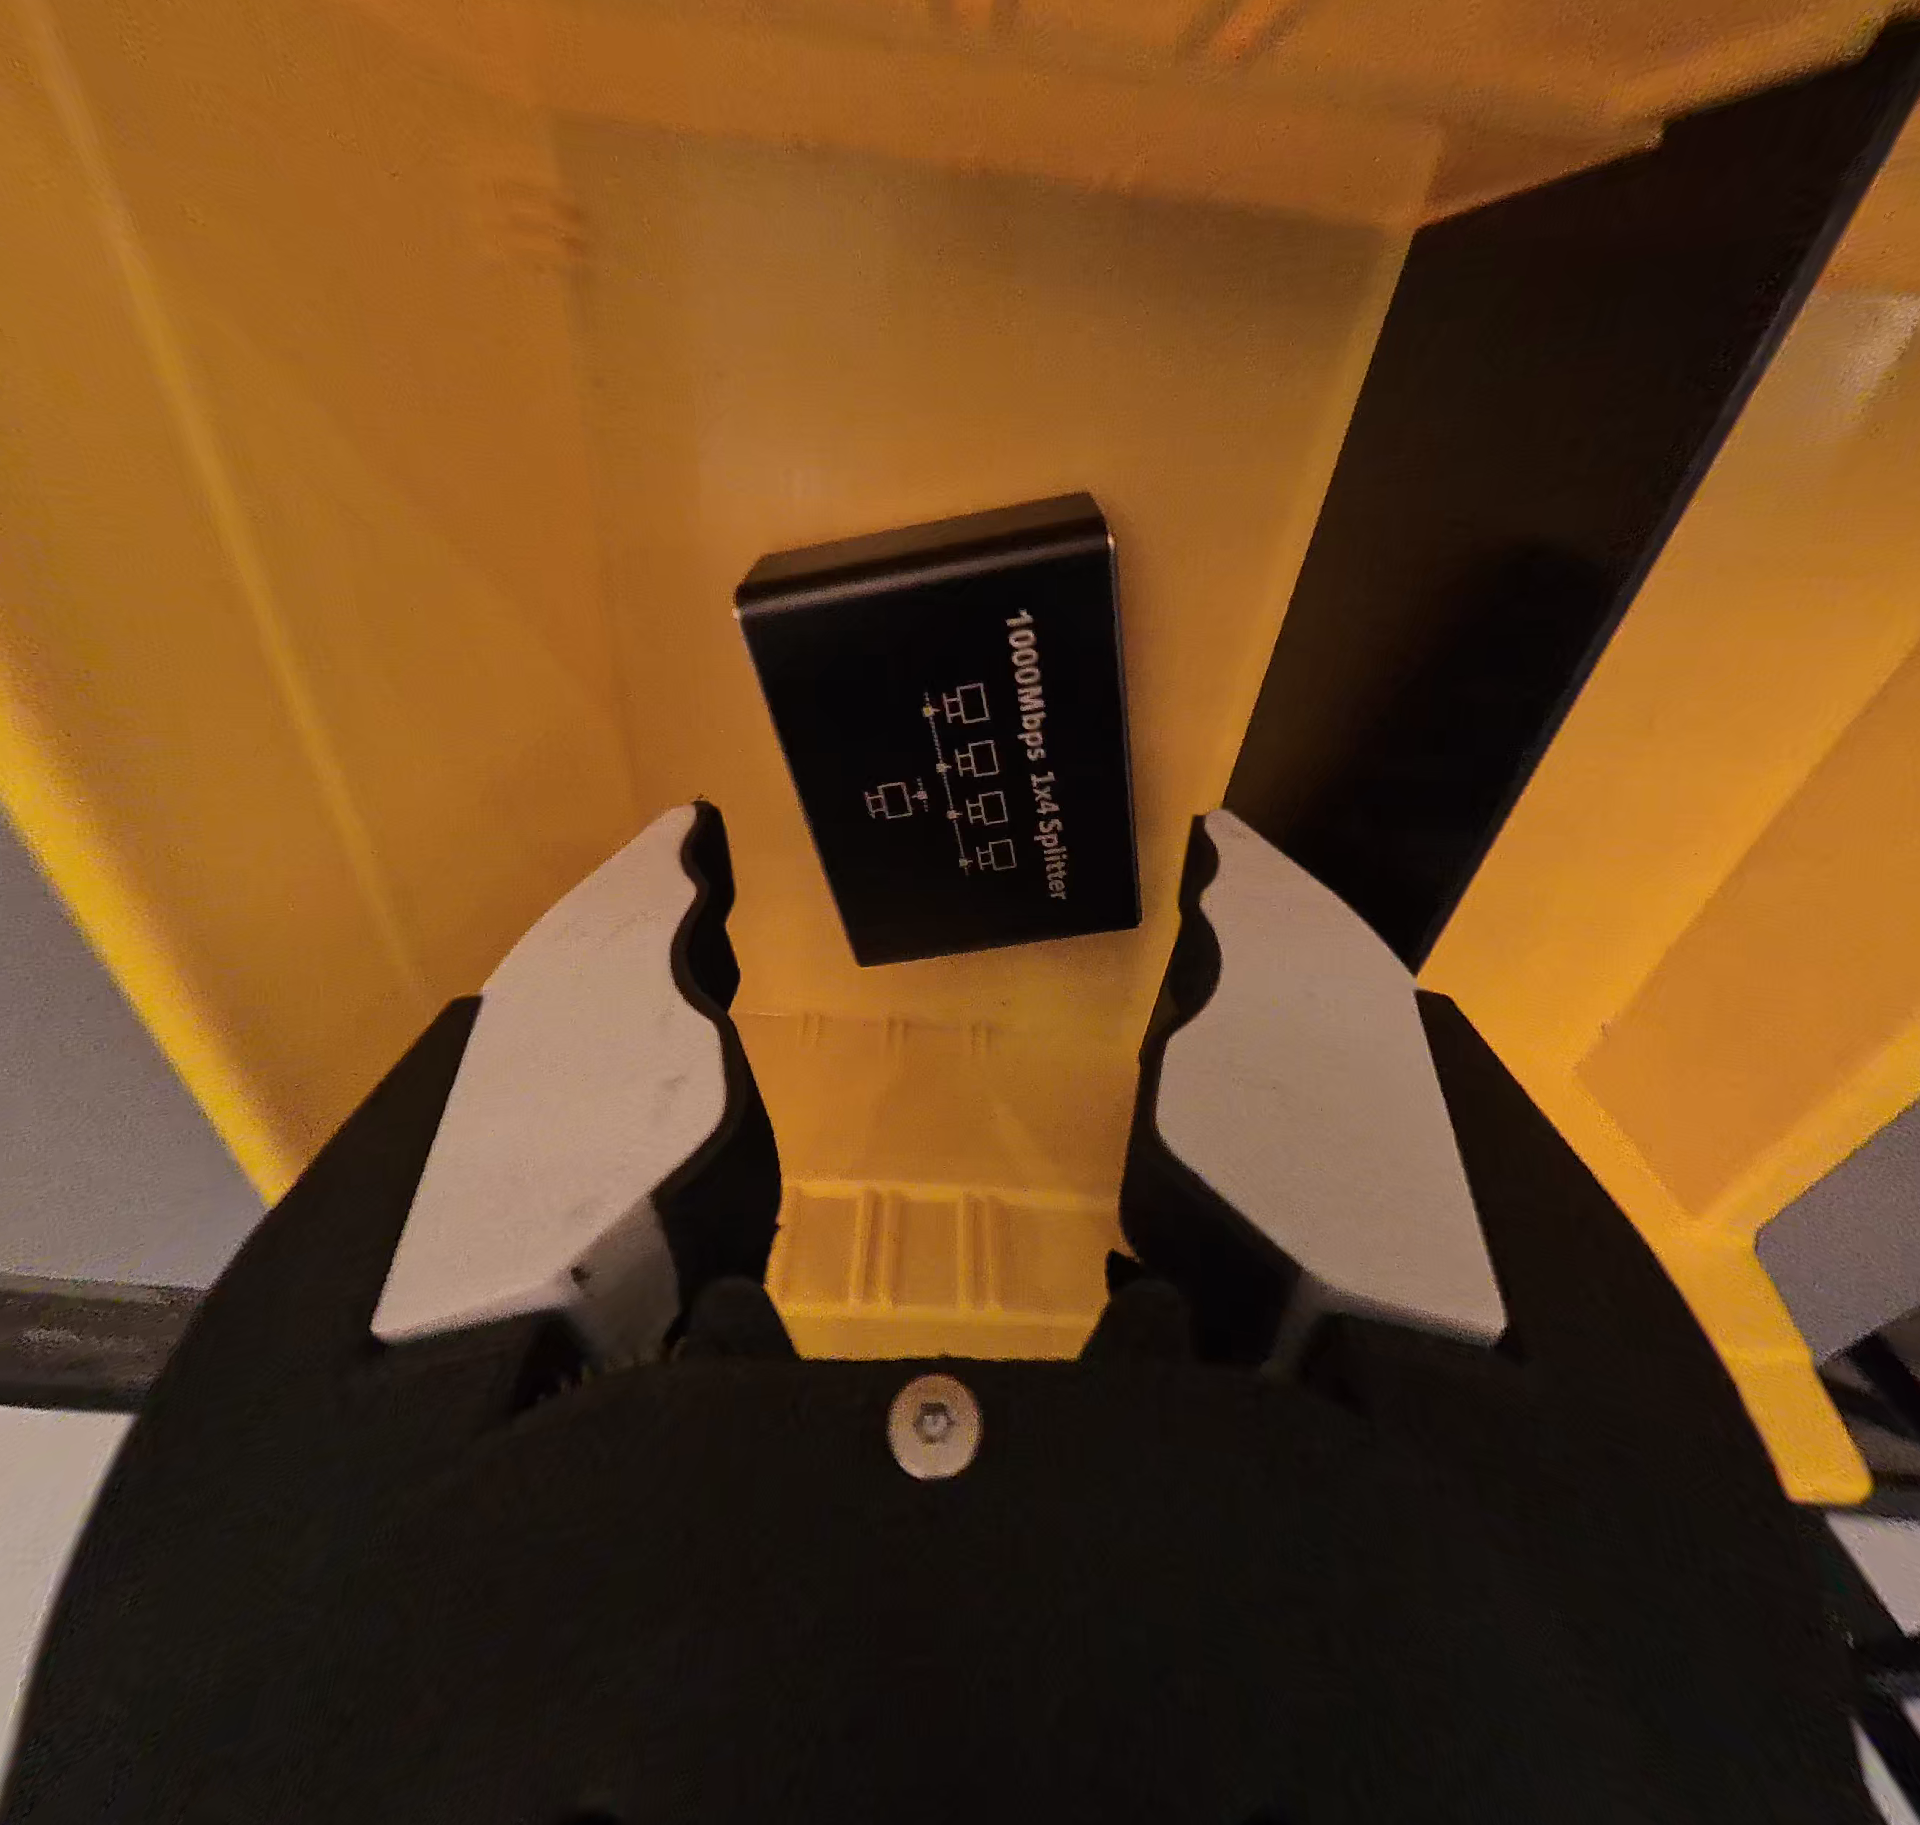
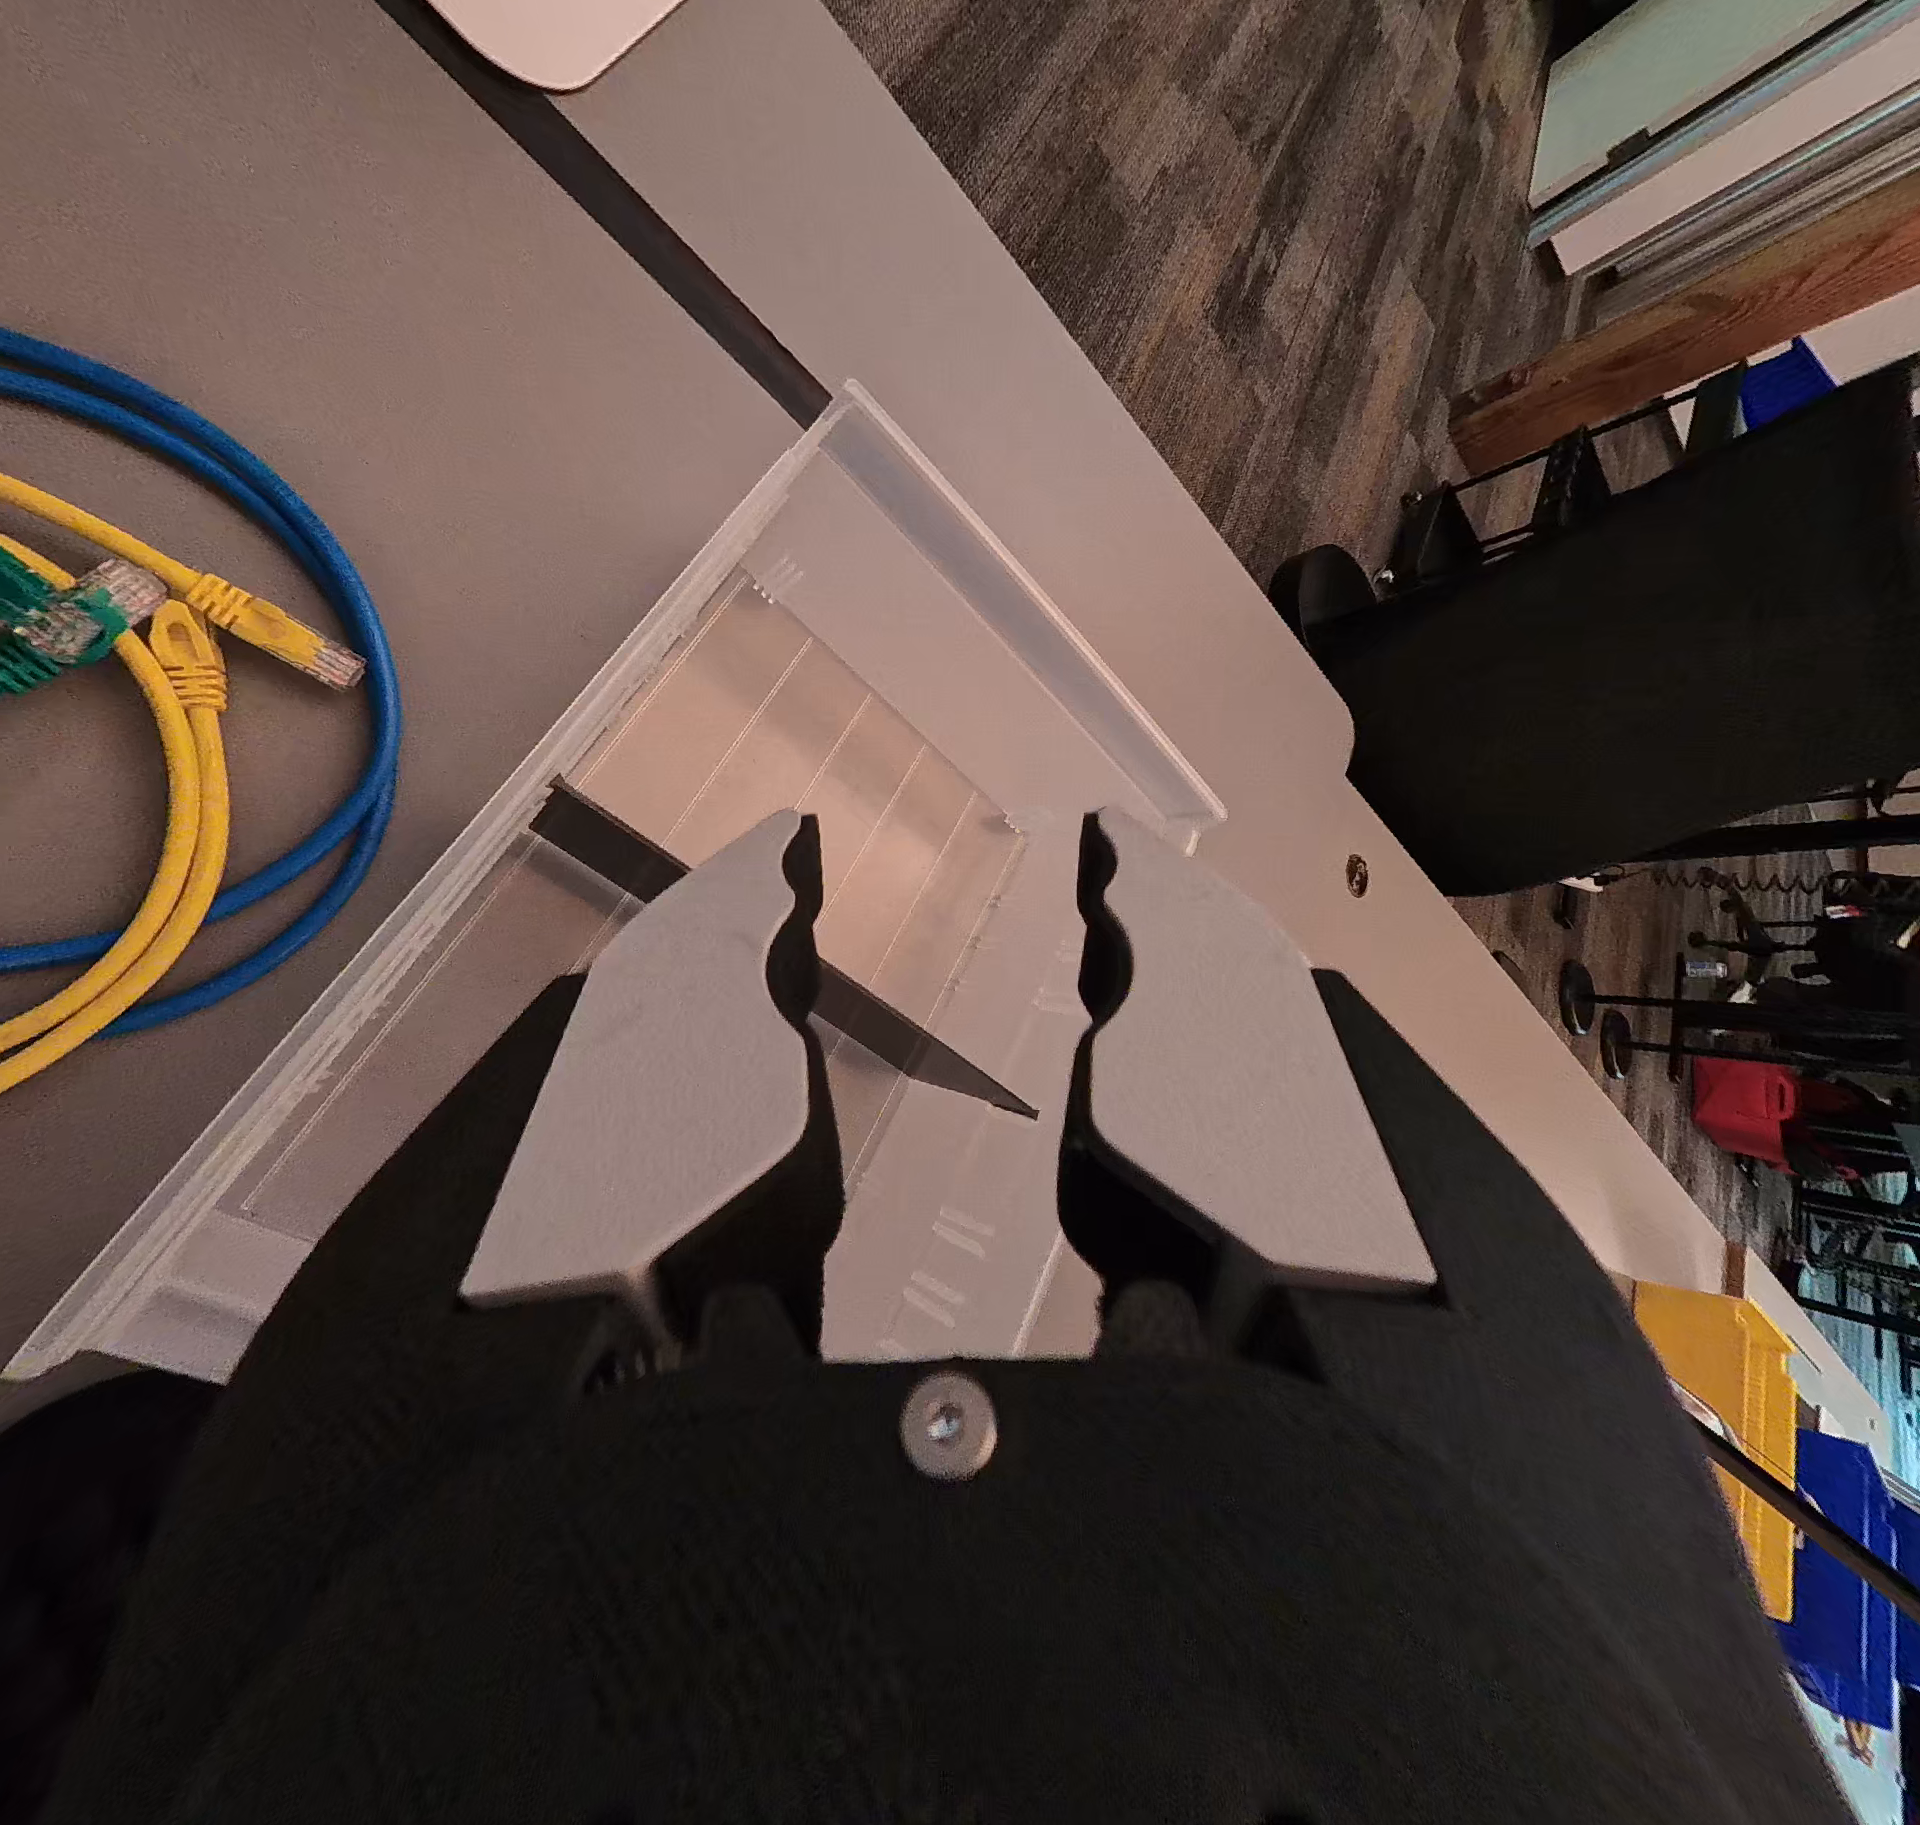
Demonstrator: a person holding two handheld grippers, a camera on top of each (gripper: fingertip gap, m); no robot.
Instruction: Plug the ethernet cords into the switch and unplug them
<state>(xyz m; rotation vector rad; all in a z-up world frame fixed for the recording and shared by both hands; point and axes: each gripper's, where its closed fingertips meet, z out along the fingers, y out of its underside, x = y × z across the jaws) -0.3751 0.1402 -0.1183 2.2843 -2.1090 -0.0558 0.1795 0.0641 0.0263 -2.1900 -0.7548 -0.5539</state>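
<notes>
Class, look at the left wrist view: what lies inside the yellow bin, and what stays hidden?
Inside the yellow bin lies one black switch, flat on the floor, label side up. The open left gripper holds nothing. The switch's ports are not visible, and the gripper body covers the bin's near end.

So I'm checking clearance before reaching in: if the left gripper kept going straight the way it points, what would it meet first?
Probably the black switch lying on the floor of the yellow bin. The left gripper is open and empty, with nothing between its fingers and the switch, though depth is hard to judge.
</notes>
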